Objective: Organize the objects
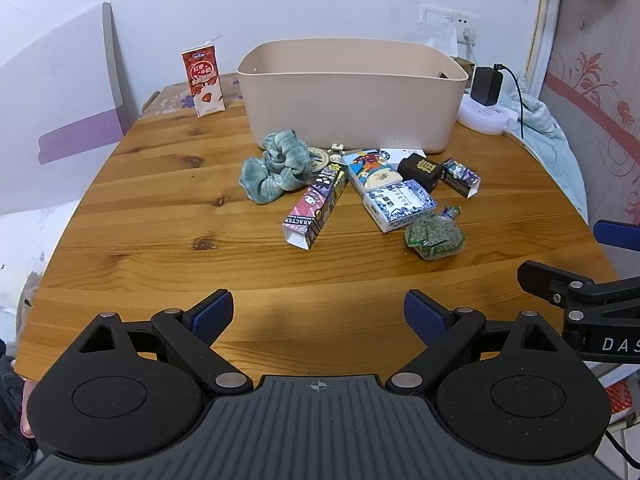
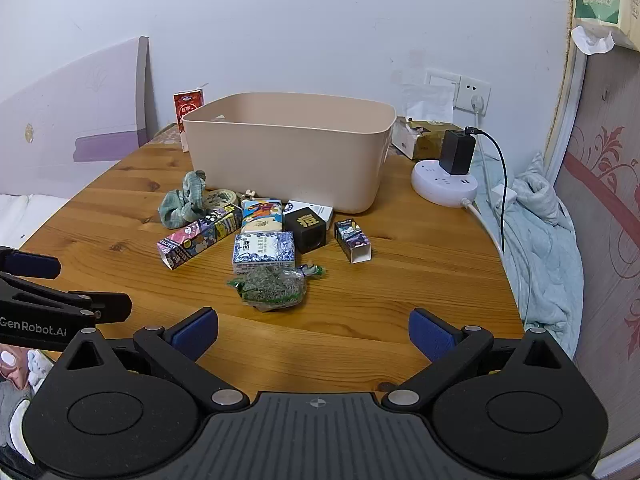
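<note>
A beige plastic bin (image 1: 352, 100) (image 2: 288, 152) stands at the back of the round wooden table (image 1: 160, 216) (image 2: 420, 280). In front of it lies a cluster: a green plaid scrunchie (image 1: 276, 166) (image 2: 182, 202), a long cartoon-printed box (image 1: 316, 208) (image 2: 198, 238), a blue-and-white patterned box (image 1: 400, 202) (image 2: 264, 250), a black cube box (image 1: 420, 170) (image 2: 306, 228), a small purple box (image 1: 460, 176) (image 2: 352, 238) and a clear bag of green bits (image 1: 434, 236) (image 2: 272, 286). My left gripper (image 1: 319, 314) and right gripper (image 2: 314, 330) hover open over the near table edge, nothing between their fingers.
A red milk carton (image 1: 202, 82) (image 2: 187, 106) stands left of the bin. A white round power strip (image 1: 482, 114) (image 2: 444, 184) with a black charger and cables sits at the right rear. A blue cloth (image 2: 540, 216) hangs off the right edge. A wall runs behind.
</note>
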The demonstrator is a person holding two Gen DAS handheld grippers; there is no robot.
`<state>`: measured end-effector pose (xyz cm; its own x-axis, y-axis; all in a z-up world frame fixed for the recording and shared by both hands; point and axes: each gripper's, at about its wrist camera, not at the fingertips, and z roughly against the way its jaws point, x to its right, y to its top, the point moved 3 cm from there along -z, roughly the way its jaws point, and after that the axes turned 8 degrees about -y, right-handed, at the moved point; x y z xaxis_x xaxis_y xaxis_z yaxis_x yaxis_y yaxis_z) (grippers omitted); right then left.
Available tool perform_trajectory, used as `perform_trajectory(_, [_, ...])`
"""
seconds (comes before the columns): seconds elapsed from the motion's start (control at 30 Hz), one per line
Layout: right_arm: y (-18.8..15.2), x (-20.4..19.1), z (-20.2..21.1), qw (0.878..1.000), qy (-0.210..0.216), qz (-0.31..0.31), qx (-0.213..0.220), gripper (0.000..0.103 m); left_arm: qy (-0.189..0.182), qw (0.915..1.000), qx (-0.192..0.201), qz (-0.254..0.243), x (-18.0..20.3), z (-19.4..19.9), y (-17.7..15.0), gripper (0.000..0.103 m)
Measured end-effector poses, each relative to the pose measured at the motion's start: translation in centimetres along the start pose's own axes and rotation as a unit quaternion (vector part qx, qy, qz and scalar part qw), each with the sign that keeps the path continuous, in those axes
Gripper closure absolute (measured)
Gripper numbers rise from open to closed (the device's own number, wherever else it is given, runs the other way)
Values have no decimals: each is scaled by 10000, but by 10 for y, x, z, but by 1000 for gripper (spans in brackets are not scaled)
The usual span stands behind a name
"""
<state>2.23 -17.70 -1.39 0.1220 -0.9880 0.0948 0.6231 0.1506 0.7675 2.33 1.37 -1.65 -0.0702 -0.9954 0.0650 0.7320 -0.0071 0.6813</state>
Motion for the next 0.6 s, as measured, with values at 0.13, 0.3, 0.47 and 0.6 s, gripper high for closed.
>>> perform_trajectory(0.13, [-1, -1, -1, 10000, 5, 3, -6, 0, 13, 10000, -4, 1, -2, 0, 1, 9])
perform_trajectory(0.3, [0, -1, -2, 10000, 23, -3, -28, 0, 31, 10000, -14, -3, -2, 0, 0, 9])
perform_trajectory(0.47, [0, -1, -4, 10000, 31, -21, -51, 0, 28, 10000, -11, 6, -2, 0, 0, 9])
perform_trajectory(0.6, [-1, -1, -5, 9999, 39, -45, -82, 0, 39, 10000, -43, -6, -4, -1, -1, 9])
